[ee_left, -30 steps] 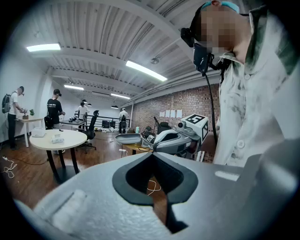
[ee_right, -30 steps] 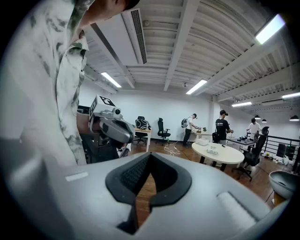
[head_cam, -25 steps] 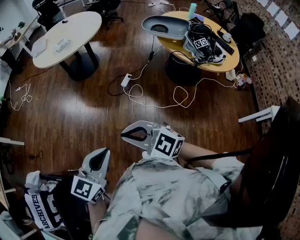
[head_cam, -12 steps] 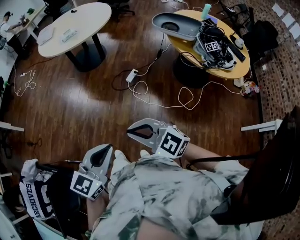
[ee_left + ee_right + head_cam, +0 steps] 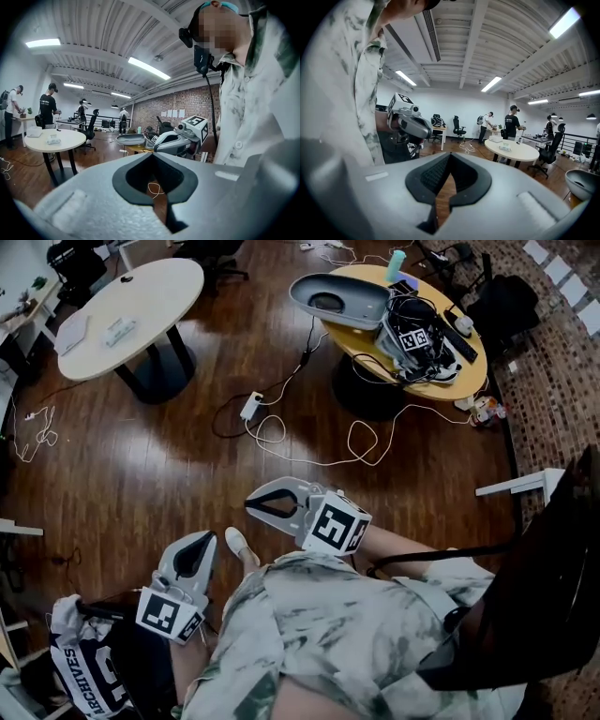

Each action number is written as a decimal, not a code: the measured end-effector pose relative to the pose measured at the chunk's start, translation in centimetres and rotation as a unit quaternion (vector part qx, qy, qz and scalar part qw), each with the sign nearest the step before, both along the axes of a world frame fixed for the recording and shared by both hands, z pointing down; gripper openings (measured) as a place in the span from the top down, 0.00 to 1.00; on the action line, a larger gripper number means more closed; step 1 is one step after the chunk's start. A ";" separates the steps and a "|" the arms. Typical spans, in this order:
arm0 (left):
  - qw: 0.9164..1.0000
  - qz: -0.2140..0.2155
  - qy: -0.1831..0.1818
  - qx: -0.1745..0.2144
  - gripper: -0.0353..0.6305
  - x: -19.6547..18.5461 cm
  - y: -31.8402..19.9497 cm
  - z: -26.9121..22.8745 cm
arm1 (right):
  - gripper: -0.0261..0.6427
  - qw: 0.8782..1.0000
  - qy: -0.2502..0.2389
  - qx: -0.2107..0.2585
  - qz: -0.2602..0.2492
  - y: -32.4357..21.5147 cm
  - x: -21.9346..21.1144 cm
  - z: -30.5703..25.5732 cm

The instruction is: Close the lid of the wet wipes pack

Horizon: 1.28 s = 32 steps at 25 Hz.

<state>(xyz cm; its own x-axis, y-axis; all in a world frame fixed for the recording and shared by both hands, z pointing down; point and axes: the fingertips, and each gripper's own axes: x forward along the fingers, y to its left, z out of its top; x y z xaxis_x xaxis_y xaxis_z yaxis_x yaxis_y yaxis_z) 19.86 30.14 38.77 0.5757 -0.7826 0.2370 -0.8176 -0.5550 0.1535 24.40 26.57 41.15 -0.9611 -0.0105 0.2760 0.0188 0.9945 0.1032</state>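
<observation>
Wooden floor (image 5: 141,465), two round tables (image 5: 141,292) (image 5: 361,337); left tool (image 5: 209,537), right tool (image 5: 249,506), both pinched together.

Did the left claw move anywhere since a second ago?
No, hardly. The grey left claw sits just as far below the white power strip as before, slightly to its left.

text: "ARCHIVES" | on: black-and-white fabric (image 5: 84,676) | where: lower left of head view

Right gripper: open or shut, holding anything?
Shut and empty: the right gripper has its tips meeting, and only floor shows through the opening behind them.
</observation>
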 end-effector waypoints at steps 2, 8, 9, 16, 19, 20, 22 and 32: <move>1.000 0.010 0.002 0.006 0.95 -1.3 -1.3 -0.2 | 0.95 1.000 0.003 0.006 0.006 -1.0 -1.3 -0.2; 0.999 0.036 0.004 0.023 0.95 -6.6 -4.9 -1.5 | 0.95 0.999 0.006 0.022 0.022 -4.3 -7.0 -1.4; 0.999 0.040 0.003 0.025 0.95 -7.7 -5.4 -1.6 | 0.95 0.999 0.005 0.024 0.025 -4.8 -8.1 -1.6; 0.998 0.060 -0.009 0.025 0.95 -14.6 -7.6 -1.2 | 0.95 0.999 0.000 0.035 0.032 -7.3 -15.8 -1.9; 0.998 0.062 -0.012 0.029 0.95 -17.0 -8.4 -0.7 | 0.95 0.998 -0.001 0.041 0.038 -8.2 -18.4 -1.7; 0.998 0.060 -0.011 0.029 0.95 -17.7 -8.8 -0.6 | 0.95 0.998 0.000 0.043 0.037 -8.4 -19.1 -1.6; 0.998 0.055 -0.009 0.030 0.95 -18.8 -9.3 -0.4 | 0.95 0.999 0.002 0.045 0.031 -8.7 -20.4 -1.6; 0.999 0.040 -0.002 0.030 0.95 -20.6 -13.5 -0.1 | 0.95 0.999 0.012 0.038 0.015 -12.7 -22.9 -1.1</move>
<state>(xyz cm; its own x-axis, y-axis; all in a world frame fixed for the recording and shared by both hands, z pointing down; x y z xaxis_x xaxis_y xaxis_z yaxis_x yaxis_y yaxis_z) -0.79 16.62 38.71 0.6363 -0.7470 0.1928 -0.7706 -0.6269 0.1144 1.51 13.85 40.07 -0.9532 -0.0610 0.2961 -0.0074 0.9839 0.1787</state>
